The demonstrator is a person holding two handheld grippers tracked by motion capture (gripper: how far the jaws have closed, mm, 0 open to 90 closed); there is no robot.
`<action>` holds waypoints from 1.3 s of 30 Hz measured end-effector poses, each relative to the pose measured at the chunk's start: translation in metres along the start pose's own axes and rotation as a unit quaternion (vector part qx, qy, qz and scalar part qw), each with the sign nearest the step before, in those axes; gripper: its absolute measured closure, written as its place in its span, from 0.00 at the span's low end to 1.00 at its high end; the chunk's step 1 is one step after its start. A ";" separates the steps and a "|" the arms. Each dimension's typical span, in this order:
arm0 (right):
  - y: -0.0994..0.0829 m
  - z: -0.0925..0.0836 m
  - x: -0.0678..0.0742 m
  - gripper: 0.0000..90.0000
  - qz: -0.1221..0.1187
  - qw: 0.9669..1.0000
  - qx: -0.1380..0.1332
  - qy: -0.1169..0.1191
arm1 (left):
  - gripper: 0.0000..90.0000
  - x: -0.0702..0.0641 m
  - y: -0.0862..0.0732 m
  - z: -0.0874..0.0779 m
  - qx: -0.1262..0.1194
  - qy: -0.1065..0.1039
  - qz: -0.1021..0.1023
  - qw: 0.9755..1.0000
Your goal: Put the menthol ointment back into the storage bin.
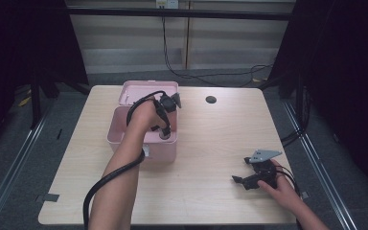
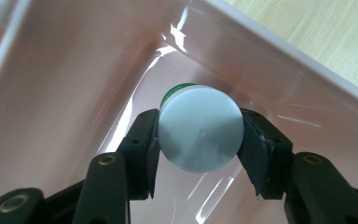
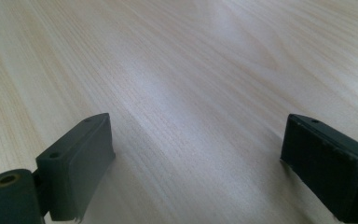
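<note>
A pink box [image 1: 165, 148] with its lid [image 1: 148, 91] folded back stands left of the table's middle. My left gripper [image 1: 164, 134] reaches down into it. In the left gripper view its jaws are shut on a small bottle with a pale grey cap [image 2: 199, 129] and a green rim, held over the pink box floor [image 2: 65, 116]. My right gripper [image 1: 242, 181] rests low near the table's front right with a hand on it. In the right gripper view its fingers [image 3: 79, 161] stand wide apart over bare wood, nothing between them.
The light wooden table [image 1: 211, 143] has a small dark round hole [image 1: 211, 99] near its far edge. Black cables hang behind the table against the wall. Dark curtains flank both sides.
</note>
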State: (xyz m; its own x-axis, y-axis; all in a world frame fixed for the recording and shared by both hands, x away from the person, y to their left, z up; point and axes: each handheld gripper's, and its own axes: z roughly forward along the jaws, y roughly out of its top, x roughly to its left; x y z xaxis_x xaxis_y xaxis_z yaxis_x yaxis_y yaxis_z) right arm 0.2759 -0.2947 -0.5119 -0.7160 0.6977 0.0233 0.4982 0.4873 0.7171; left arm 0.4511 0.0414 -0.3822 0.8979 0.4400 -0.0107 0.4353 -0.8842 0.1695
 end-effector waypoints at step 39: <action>0.000 0.000 0.000 0.09 0.001 1.000 0.000 0.000 | 0.56 -0.005 0.002 0.042 -0.002 -0.021 0.016 1.000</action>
State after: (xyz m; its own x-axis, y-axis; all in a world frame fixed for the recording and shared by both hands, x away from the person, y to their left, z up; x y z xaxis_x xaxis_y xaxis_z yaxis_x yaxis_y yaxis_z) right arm 0.2759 -0.2948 -0.5118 -0.7153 0.6984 0.0245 0.4992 0.4862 0.7172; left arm 0.4504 0.0308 -0.4230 0.9133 0.4047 -0.0457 0.4062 -0.8968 0.1753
